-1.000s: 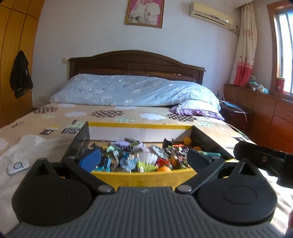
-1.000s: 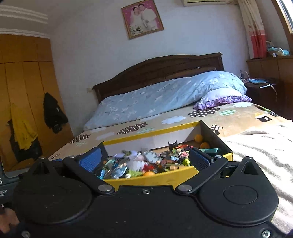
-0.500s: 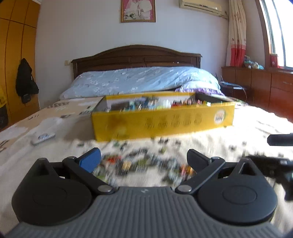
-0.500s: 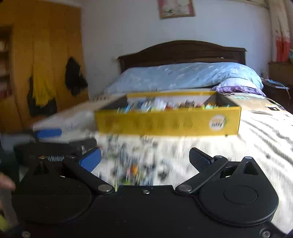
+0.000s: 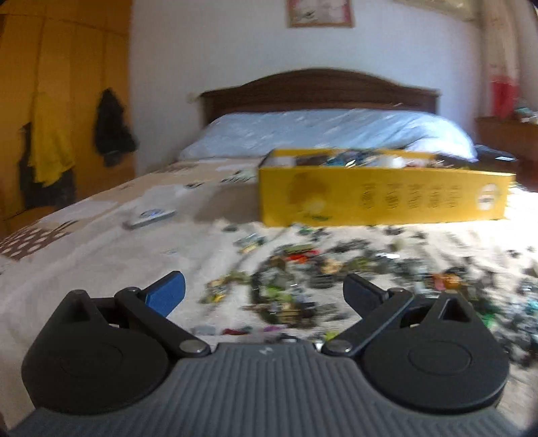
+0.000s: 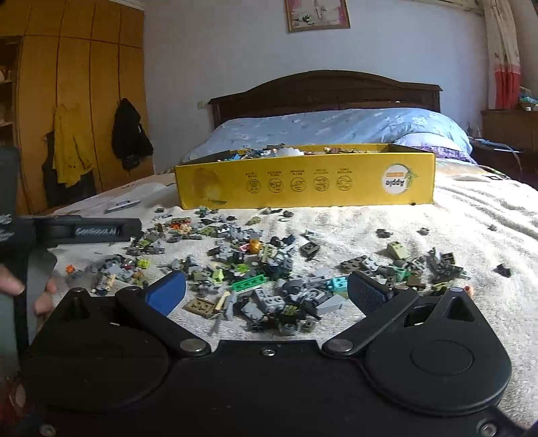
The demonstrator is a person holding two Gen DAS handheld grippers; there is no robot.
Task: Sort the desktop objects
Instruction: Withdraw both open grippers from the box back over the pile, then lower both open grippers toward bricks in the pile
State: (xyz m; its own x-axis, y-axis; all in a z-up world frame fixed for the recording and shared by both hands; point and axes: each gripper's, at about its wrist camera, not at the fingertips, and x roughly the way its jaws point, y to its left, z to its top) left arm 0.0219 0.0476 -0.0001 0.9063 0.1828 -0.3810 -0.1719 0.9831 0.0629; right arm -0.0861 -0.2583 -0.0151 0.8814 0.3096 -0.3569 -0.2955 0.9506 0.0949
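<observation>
bed (image 6: 470,215), white textured cover, room with wooden wardrobe (image 6: 84,84) at far left, yellow garment (image 6: 69,148) and black garment (image 6: 129,134) hanging on it.

left edge, right wrist view: part of the left gripper's body with white lettering, a person's hand (image 6: 40,292) around it. left gripper (image 5: 264,290), seen in its own blurred view: fingers spread wide, nothing between them, low over the bed.

small white remote-like device (image 6: 122,204) on the cover, left of the box.

centre: building bricks (image 6: 269,265), loose scatter of small grey, green, teal and tan pieces across the cover, between the grippers and the box; a green plate (image 6: 248,282) and a teal brick (image 6: 338,284) near the front.

behind the scatter: yellow cardboard box (image 6: 302,181), open top, more bricks heaped inside, round label at its right end.

right gripper (image 6: 267,290): fingers wide apart, empty, just above the nearest bricks.

background: blue quilt (image 6: 336,129), dark wooden headboard (image 6: 322,89), framed picture (image 6: 317,15) on the wall.
</observation>
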